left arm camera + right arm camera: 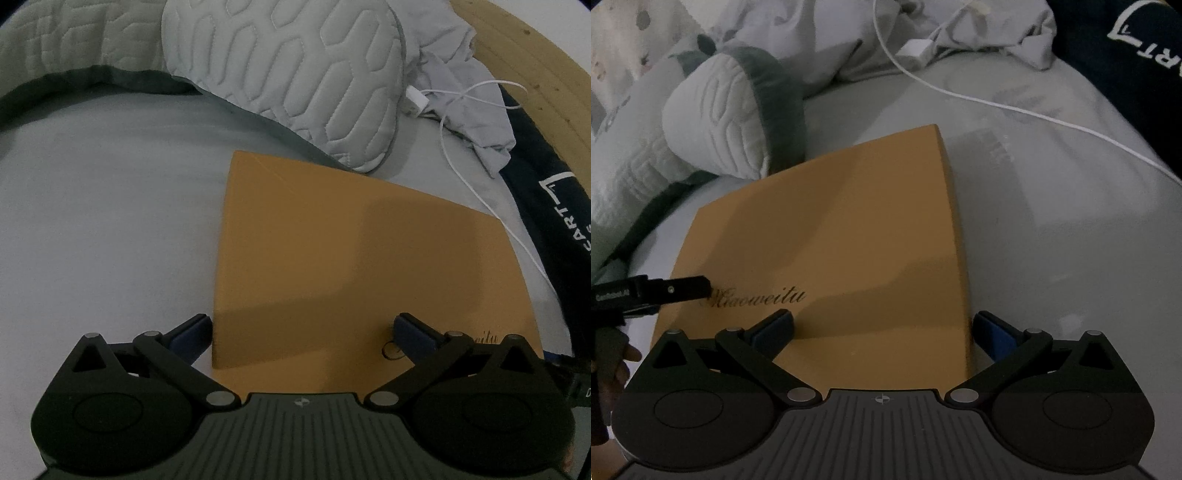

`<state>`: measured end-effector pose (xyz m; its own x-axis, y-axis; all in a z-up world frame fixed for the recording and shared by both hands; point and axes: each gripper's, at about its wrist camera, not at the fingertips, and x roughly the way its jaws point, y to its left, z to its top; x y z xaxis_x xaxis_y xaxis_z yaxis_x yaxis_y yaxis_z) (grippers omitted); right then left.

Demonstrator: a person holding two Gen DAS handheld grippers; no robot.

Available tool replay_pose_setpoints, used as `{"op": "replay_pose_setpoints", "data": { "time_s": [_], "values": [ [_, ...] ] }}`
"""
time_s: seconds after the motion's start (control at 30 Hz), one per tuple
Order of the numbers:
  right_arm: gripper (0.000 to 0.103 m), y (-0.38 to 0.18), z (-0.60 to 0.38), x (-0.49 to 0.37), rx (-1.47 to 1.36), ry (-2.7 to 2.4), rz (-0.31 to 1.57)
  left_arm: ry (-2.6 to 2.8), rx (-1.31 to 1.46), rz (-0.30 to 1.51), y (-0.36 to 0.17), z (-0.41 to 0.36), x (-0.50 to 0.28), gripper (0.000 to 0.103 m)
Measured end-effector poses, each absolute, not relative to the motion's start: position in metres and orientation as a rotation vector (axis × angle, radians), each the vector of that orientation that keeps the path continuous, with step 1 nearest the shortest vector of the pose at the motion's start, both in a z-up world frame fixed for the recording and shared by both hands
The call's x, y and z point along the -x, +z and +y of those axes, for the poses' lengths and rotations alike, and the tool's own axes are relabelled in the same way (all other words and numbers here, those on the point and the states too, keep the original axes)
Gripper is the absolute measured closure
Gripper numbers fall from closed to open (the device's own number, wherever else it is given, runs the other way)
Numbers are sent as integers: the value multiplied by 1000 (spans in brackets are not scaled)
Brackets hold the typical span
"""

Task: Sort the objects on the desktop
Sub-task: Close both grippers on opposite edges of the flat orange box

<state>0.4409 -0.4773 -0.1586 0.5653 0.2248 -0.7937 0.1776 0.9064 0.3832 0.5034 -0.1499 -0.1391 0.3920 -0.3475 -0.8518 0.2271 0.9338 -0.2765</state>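
Box, flat and orange, lay lid-up on the grey bedsheet, close to the quilted pillow. Your left gripper and right gripper both stood spread wide, one straddling each near corner, clasping nothing. By my reading the sorting had hardly begun: the box sat unlifted, and the white charger cable trailed loose on the sheet beyond it. The box's long axis seemed to run away from you toward the pillow, though the fisheye made that uncertain; the script on its lid ran along the edge nearest you.
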Motion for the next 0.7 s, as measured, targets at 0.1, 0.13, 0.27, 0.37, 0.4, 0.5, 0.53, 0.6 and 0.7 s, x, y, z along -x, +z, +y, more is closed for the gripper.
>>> {"op": "replay_pose_setpoints", "data": {
  "time_s": [0.1,0.13,0.27,0.37,0.4,0.5,0.53,0.6,0.7],
  "values": [
    [0,-155,-473,-444,-448,8,1001,-345,113,1120,-133,-153,-502,0],
    [0,-153,-471,-444,-443,4,1008,-339,109,1119,-130,-154,-501,0],
    [0,-143,-466,-438,-435,-1,1016,-337,95,1091,-113,-156,-494,0],
    [0,-131,-466,-430,-430,4,1004,-349,99,1055,-92,-156,-488,0],
    [0,-125,-466,-427,-423,5,996,-354,103,1039,-84,-157,-486,0],
    [0,-104,-466,-419,-394,10,979,-360,99,994,-60,-160,-479,0],
    [0,-96,-465,-416,-383,6,973,-363,94,978,-53,-162,-476,0],
    [0,-81,-465,-411,-363,-5,962,-374,91,948,-38,-166,-470,0],
    [0,-61,-470,-399,-363,-9,928,-386,96,908,-16,-169,-460,0]
  ]
}}
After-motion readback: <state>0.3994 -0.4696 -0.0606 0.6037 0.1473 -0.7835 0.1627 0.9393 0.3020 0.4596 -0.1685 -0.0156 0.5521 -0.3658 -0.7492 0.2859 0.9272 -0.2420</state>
